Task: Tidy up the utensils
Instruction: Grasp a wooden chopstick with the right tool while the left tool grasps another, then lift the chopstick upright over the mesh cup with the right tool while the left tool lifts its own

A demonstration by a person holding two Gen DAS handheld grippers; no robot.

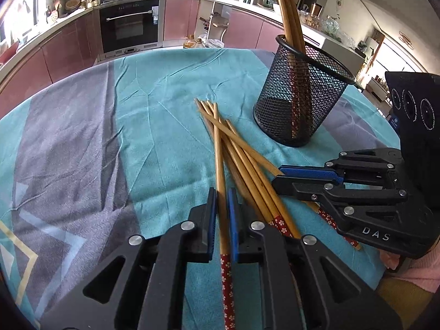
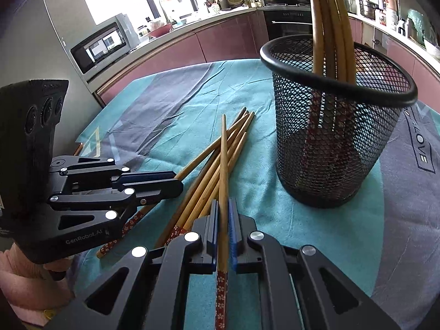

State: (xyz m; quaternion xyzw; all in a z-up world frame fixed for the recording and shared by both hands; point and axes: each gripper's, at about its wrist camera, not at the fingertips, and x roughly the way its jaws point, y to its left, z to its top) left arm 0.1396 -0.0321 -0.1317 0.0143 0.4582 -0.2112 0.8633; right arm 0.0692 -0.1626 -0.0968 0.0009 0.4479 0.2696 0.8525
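Observation:
Several bamboo chopsticks [image 1: 242, 154] with red flowered ends lie crossed in a pile on the teal cloth, also in the right wrist view [image 2: 209, 170]. A black mesh holder [image 1: 299, 93] stands behind them with a few chopsticks upright in it; it also shows in the right wrist view [image 2: 338, 126]. My left gripper [image 1: 221, 198] is shut on one chopstick [image 1: 220, 165] of the pile. My right gripper [image 2: 223, 209] is shut on another chopstick [image 2: 224, 159]. Each gripper shows in the other's view, the right gripper [image 1: 277, 176] and the left gripper [image 2: 177, 181].
The table is covered by a teal and grey cloth [image 1: 96, 137]. Kitchen cabinets and an oven [image 1: 129, 24] stand beyond the far edge. A microwave [image 2: 101, 45] sits at the left in the right wrist view.

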